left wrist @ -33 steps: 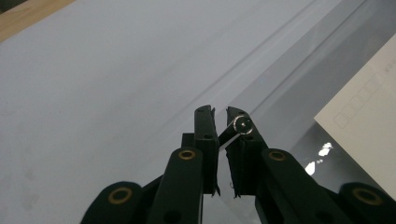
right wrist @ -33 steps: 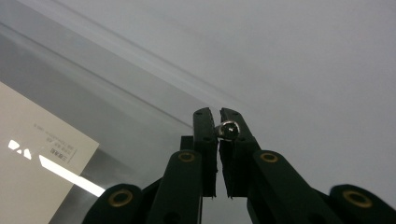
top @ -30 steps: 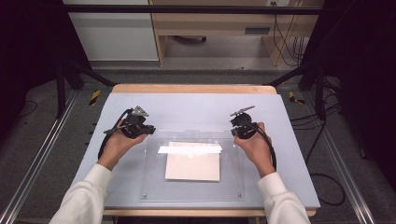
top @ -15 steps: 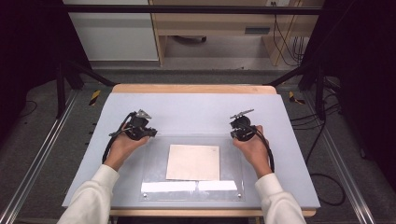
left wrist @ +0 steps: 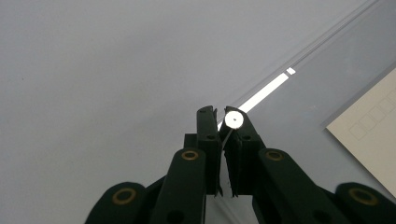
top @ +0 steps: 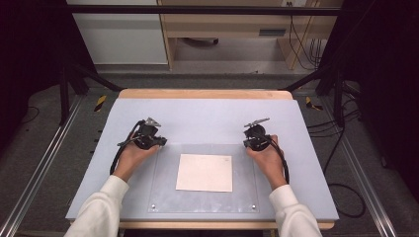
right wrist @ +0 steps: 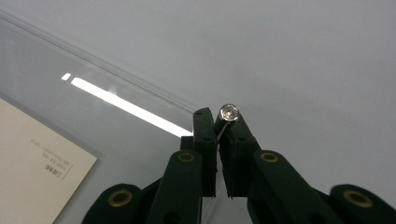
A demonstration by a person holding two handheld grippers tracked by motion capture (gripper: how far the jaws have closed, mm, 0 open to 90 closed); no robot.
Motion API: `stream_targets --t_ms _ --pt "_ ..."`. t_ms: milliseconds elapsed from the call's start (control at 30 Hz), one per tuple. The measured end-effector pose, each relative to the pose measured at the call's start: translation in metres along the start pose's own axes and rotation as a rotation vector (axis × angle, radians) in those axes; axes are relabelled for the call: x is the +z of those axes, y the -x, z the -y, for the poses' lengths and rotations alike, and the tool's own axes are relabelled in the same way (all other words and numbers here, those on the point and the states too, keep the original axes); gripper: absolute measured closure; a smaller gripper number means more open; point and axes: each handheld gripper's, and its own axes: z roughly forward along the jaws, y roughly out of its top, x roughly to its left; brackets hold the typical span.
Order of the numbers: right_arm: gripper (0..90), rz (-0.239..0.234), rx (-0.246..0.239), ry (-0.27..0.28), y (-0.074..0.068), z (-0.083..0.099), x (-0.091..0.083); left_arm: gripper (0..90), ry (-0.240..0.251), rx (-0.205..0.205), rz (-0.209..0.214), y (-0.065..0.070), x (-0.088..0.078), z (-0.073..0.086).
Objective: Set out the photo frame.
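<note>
We hold a clear acrylic sheet [top: 205, 175] by its two far corners, one corner in each tool. Our left tool [top: 157, 141] is clamped on the far left corner, its jaws nearly together with the thin edge and a small round stud [left wrist: 233, 120] between them. Our right tool [top: 248, 142] grips the far right corner the same way, pinching the edge just beside a metal stud [right wrist: 229, 112]. The sheet lies flat on the grey tabletop [top: 207, 111], towards its near side, and covers a cream card [top: 205, 172] that sits in the middle beneath it. Two more studs mark the sheet's near corners.
</note>
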Motion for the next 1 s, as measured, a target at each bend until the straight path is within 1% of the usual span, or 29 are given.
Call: stream_targets --t_ms 33,67,133,233,267,300,333,400,433,467,500,533,633,667,733,767,867,900,933,967,1000 --pt "85.6 0.001 0.001 0.004 0.0 0.001 0.0 84.0 0.002 -0.004 0.0 0.0 0.0 0.0" --pt "85.6 -0.003 0.0 0.01 0.0 0.001 0.001 84.0 -0.007 0.01 -0.004 0.0 -0.001 0.0" --pt "85.5 -0.005 0.002 0.016 0.001 0.002 0.001 84.0 -0.009 0.014 -0.008 0.0 -0.001 0.0" --pt "85.4 -0.011 0.003 0.024 0.001 0.004 0.0 83.9 -0.001 0.011 -0.013 0.001 -0.001 0.001" --pt "85.3 -0.009 0.002 0.032 0.001 0.004 0.001 83.8 0.013 0.005 -0.019 0.002 0.0 0.002" --pt "85.0 -0.016 0.005 0.037 0.002 0.005 0.001 83.5 0.017 0.013 -0.029 0.004 0.0 0.002" --pt "83.9 -0.016 0.003 0.046 0.002 0.006 0.0 81.8 0.008 0.045 -0.056 0.004 -0.001 0.002" --pt "77.7 -0.027 -0.007 0.072 0.003 0.009 -0.002 71.8 0.048 0.034 -0.072 0.007 -0.003 0.004" --pt "76.1 -0.024 -0.015 0.084 0.003 0.01 -0.004 68.8 0.065 0.034 -0.092 0.008 -0.005 0.005" --pt "73.4 -0.023 -0.023 0.103 0.003 0.011 -0.007 65.0 0.07 0.053 -0.125 0.009 -0.008 0.005" --pt "70.6 -0.019 -0.027 0.126 0.004 0.013 -0.01 59.5 0.089 0.067 -0.152 0.011 -0.01 0.006" --pt "68.5 -0.018 -0.03 0.147 0.005 0.015 -0.012 54.5 0.114 0.066 -0.166 0.012 -0.014 0.007" --pt "64.0 -0.005 -0.045 0.195 0.004 0.019 -0.019 44.2 0.181 0.034 -0.181 0.014 -0.021 0.009" --pt "63.5 -0.002 -0.054 0.211 0.003 0.02 -0.021 42.0 0.194 0.025 -0.18 0.015 -0.023 0.01" --pt "63.3 0.004 -0.061 0.241 0.002 0.021 -0.024 38.4 0.208 -0.012 -0.169 0.015 -0.024 0.011" --pt "63.7 0.006 -0.062 0.25 0.002 0.021 -0.025 36.9 0.216 -0.024 -0.155 0.015 -0.025 0.012" --pt "68.2 0.023 -0.058 0.269 0.0 0.019 -0.027 32.3 0.249 -0.052 -0.168 0.019 -0.026 0.013" --pt "71.5 0.024 -0.058 0.277 0.0 0.018 -0.027 28.0 0.255 -0.063 -0.168 0.02 -0.026 0.013" --pt "74.5 0.023 -0.055 0.277 -0.001 0.018 -0.026 25.3 0.256 -0.06 -0.171 0.022 -0.026 0.013" --pt "75.3 0.033 -0.056 0.275 -0.001 0.017 -0.026 23.0 0.26 -0.063 -0.17 0.023 -0.026 0.012" --pt "77.4 0.032 -0.05 0.279 -0.002 0.016 -0.026 19.8 0.266 -0.069 -0.158 0.024 -0.026 0.012"
